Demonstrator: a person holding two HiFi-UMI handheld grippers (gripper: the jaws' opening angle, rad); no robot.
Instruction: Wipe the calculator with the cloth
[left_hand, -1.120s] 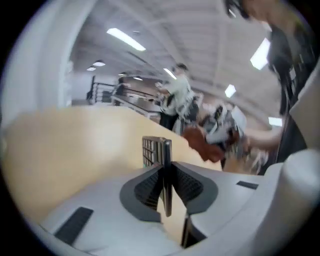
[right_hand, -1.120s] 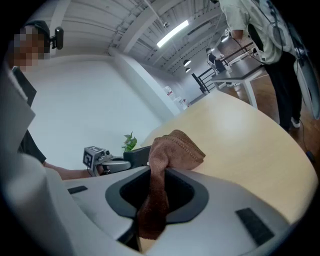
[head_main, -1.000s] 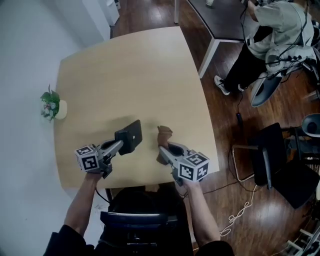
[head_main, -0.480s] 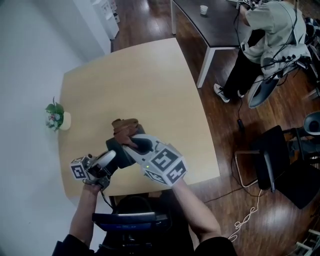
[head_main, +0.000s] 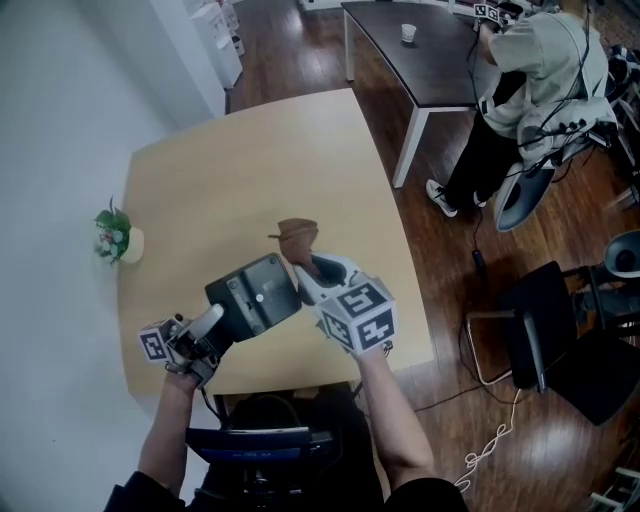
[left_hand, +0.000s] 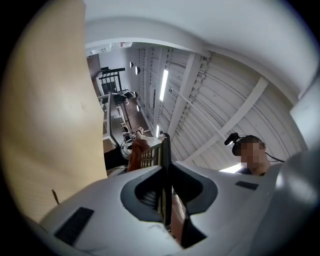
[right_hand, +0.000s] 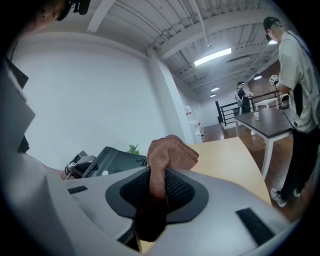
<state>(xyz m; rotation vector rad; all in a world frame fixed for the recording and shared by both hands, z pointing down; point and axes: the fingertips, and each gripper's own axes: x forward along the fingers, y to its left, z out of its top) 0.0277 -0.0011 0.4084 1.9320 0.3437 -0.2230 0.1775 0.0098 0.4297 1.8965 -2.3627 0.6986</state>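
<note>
The black calculator (head_main: 255, 298) is off the light wooden table (head_main: 250, 170), tilted with its back towards the head view. My left gripper (head_main: 222, 318) is shut on its near edge. In the left gripper view the calculator (left_hand: 164, 170) stands edge-on between the jaws of the left gripper (left_hand: 165, 197), with its keys (left_hand: 148, 156) facing left. My right gripper (head_main: 308, 268) is shut on the brown cloth (head_main: 297, 236), which sticks up just beyond the calculator's far right corner. The right gripper view shows the cloth (right_hand: 167, 152) bunched in the right gripper (right_hand: 157, 187), with the calculator (right_hand: 117, 160) to its left.
A small potted plant (head_main: 115, 238) stands at the table's left edge. Behind the table is a dark desk (head_main: 430, 60) with a cup (head_main: 407, 33), and a person (head_main: 540, 70) stands at it. Black chairs (head_main: 545, 310) are on the floor at the right.
Both grippers have risen. The calculator has come up off the table and tilted back-side up. The right gripper carried the cloth left over the calculator, then back right to its far corner.
</note>
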